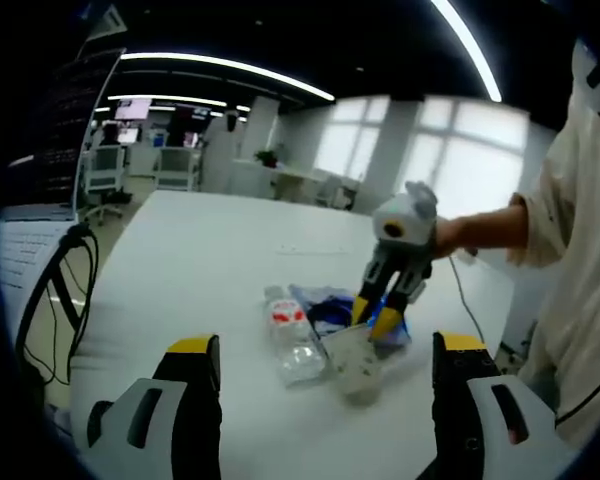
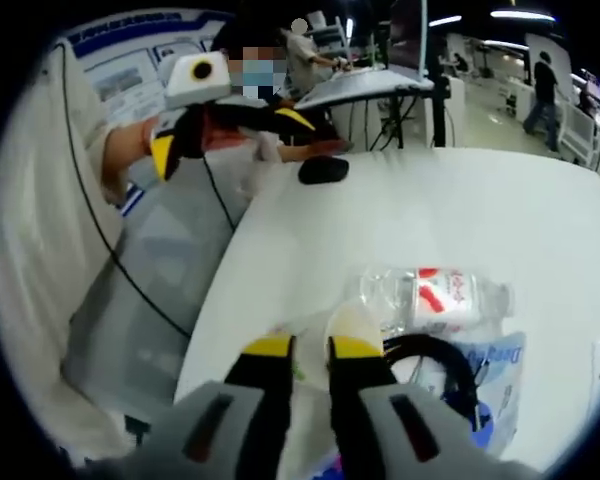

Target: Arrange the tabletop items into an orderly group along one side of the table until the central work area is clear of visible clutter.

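We hold the left gripper (image 1: 318, 352) wide apart, back from the clutter. Our right gripper (image 1: 376, 316), jaws narrowed, reaches down onto a pale cup (image 1: 354, 366), probably to shift it aside. Beside it lies a clear bottle (image 2: 432, 295), seemingly empty, on a blue bag (image 2: 498, 385) with a black cable (image 2: 435, 355).

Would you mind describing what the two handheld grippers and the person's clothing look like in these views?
Both grippers share one design: the left gripper and right gripper have pale grey bodies, black jaws and yellow fingertips. In the left gripper view, the right gripper carries a rounded grey-white housing above its jaws. A thin dark cable trails from it. The person wears a loose cream long sleeve.
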`<state>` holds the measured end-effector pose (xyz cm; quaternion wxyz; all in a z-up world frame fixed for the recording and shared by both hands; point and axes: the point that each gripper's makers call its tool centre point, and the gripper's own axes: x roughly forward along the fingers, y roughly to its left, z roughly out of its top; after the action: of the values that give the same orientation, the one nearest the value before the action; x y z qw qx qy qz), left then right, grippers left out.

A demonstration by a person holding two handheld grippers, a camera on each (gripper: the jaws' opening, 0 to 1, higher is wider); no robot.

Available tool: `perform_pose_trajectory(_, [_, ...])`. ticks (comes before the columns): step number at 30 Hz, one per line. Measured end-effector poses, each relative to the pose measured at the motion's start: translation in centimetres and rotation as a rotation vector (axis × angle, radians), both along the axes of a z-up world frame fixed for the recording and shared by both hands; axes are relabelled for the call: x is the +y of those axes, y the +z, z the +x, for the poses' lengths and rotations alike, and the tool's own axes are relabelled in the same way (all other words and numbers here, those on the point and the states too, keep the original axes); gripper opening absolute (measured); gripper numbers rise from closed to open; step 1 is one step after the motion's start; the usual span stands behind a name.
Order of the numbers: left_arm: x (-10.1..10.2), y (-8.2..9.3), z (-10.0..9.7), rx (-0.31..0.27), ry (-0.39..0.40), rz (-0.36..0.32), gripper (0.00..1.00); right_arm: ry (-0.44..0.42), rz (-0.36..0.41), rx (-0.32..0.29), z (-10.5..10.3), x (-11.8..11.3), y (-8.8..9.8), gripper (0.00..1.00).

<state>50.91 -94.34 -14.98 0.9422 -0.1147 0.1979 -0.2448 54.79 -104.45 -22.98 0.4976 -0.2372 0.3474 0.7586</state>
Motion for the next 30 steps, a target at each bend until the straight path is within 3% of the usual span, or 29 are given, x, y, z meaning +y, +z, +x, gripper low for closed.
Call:
perform_pose_trajectory(19, [-0.7,0.3,-0.4,-0.009,-0.014,-0.005,0.84,0.082,-0.029,-0.003,-2.7,-1.0,0.6,0.00])
perform_pose_trajectory(21, [-0.8,0.4,-0.4,-0.013,-0.015,-0.008,0.84,0.103,-0.031,-0.042,-2.6,-1.1,0.5,0.00])
perform_pose_trajectory(27, [-0.9,0.6,-0.5,-0.016,-0.019,-0.008,0.84,0.119,-0.026,-0.041,-3.6,-1.0,1.2,0.00])
perform_pose_trajectory(30, [-0.9,0.6,-0.5,-0.017,-0.020,-0.007,0.84,0.146,-0.019,-0.095,-3.8,-1.0,1.5,0.00])
